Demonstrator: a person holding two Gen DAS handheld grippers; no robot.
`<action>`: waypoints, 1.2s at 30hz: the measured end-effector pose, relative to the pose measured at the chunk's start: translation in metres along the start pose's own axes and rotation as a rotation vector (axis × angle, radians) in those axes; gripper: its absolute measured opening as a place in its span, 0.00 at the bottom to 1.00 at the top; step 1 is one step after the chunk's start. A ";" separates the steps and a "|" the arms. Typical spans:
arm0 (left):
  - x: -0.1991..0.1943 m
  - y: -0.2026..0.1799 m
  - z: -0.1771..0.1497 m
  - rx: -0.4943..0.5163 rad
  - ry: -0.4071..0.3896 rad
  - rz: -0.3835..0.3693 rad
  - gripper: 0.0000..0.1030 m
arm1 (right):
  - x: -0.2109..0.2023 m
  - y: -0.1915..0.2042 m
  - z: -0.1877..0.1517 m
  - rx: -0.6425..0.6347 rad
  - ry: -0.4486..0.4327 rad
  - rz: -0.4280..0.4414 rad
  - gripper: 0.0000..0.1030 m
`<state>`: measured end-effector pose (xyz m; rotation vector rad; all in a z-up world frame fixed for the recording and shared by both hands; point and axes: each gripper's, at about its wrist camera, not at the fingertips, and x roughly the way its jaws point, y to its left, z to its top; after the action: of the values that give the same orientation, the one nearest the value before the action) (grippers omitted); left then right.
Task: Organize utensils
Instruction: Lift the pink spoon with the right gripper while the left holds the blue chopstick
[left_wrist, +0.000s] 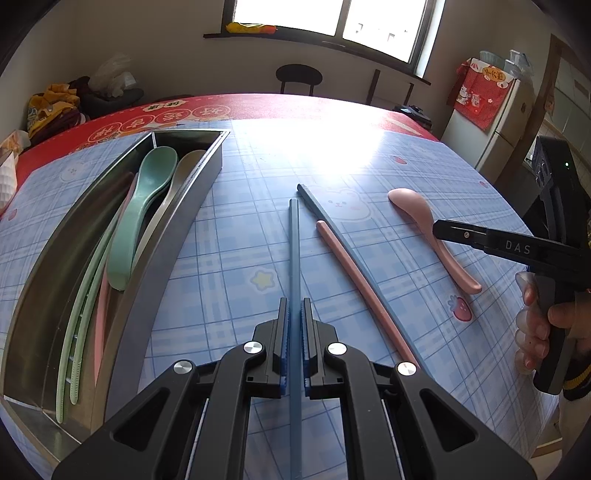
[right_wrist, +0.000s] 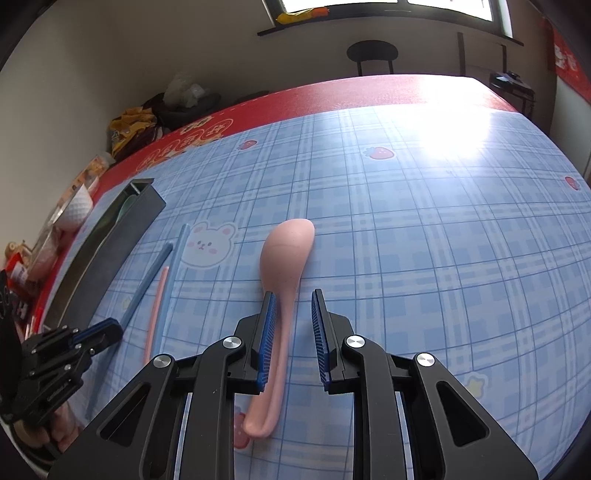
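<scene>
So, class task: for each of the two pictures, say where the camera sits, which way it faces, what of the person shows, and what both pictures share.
Left wrist view: sits on the left tool, facing forward and down across the blue plaid tablecloth; tool shut on a long blue chopstick; the right hand shows.
Right wrist view: sits on the right tool, facing forward and down; its open fingers straddle the pink plastic spoon.
Shared: spoon, chopsticks, steel utensil tray, window, and each view shows the other tool.

I see a blue chopstick (left_wrist: 294, 258), another blue chopstick (left_wrist: 325, 216) and a pink chopstick (left_wrist: 364, 291) mid-table, a pink spoon (right_wrist: 282, 280) rightward, and a steel tray (left_wrist: 173, 236) of utensils at the left edge.
</scene>
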<state>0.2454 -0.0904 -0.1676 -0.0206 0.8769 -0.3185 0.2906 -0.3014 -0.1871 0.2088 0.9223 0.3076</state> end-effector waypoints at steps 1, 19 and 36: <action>0.000 0.000 0.000 0.000 -0.001 0.000 0.06 | 0.003 0.002 0.001 -0.002 0.004 0.011 0.20; -0.002 -0.001 0.000 -0.001 -0.001 -0.006 0.06 | 0.027 0.020 0.013 0.035 0.037 0.125 0.20; -0.004 0.000 0.000 -0.005 -0.001 -0.006 0.06 | 0.024 0.063 0.004 -0.206 0.010 -0.062 0.06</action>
<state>0.2432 -0.0897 -0.1647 -0.0281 0.8764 -0.3214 0.2967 -0.2341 -0.1829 -0.0102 0.8985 0.3441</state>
